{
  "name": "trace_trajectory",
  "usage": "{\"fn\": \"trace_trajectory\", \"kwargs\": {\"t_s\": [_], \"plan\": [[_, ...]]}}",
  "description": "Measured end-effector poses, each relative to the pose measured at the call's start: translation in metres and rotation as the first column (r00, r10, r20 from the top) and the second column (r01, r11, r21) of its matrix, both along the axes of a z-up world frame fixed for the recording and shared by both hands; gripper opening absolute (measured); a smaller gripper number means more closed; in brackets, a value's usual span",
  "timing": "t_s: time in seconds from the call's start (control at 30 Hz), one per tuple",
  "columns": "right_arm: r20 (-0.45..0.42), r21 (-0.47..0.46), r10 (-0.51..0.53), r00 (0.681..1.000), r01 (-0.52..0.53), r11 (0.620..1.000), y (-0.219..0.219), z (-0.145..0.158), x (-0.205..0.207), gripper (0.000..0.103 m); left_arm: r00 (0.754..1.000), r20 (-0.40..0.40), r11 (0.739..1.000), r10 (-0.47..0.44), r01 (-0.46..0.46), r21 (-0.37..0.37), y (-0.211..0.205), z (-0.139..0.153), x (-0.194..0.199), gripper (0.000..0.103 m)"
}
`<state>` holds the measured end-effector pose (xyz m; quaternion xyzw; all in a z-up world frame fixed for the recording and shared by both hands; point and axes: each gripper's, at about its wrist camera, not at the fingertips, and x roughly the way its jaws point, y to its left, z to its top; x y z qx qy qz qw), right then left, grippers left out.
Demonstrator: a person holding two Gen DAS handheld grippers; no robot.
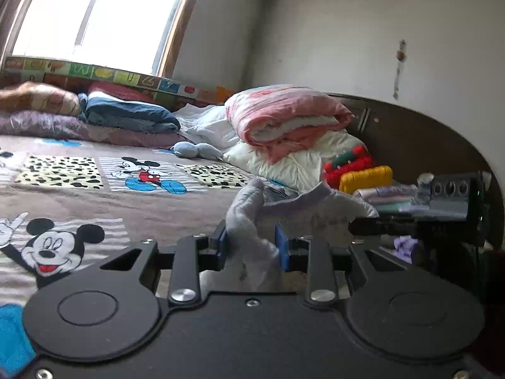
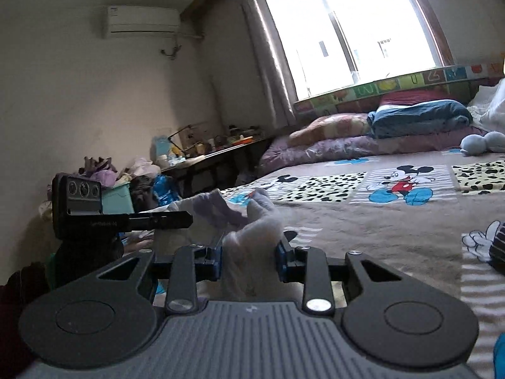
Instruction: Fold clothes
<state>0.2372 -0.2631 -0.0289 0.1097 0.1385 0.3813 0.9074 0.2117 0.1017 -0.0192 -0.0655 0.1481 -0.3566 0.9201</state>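
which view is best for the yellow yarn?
Left wrist view: the yellow yarn sits unblocked by the headboard, next to red yarn. The right wrist view doesn't show it at all; it looks toward the window side.

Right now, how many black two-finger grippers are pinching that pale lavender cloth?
2: the left gripper and the right gripper, each shut on a bunched end of the pale lavender cloth.

A pale lilac-white garment (image 1: 252, 246) hangs bunched, lifted above the cartoon-print bed, pinched at two spots
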Motion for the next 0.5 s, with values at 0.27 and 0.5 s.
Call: {"fn": "trace_trajectory", "kwargs": {"t_s": [0.27, 0.5], "plan": [[-0.024, 0.022, -0.017, 1.0, 0.018, 1.0, -0.003, -0.013, -0.06, 0.033, 0.998, -0.001, 0.993, 0.055, -0.055, 0.103, -0.01, -0.017, -0.057, 0.028], [-0.004, -0.088, -0.048, 0.999, 0.048, 0.995, 0.016, -0.034, -0.103, 0.033, 0.987, 0.093, 0.939, 0.128, -0.151, 0.31, -0.036, -0.041, -0.1, 0.028]]}}
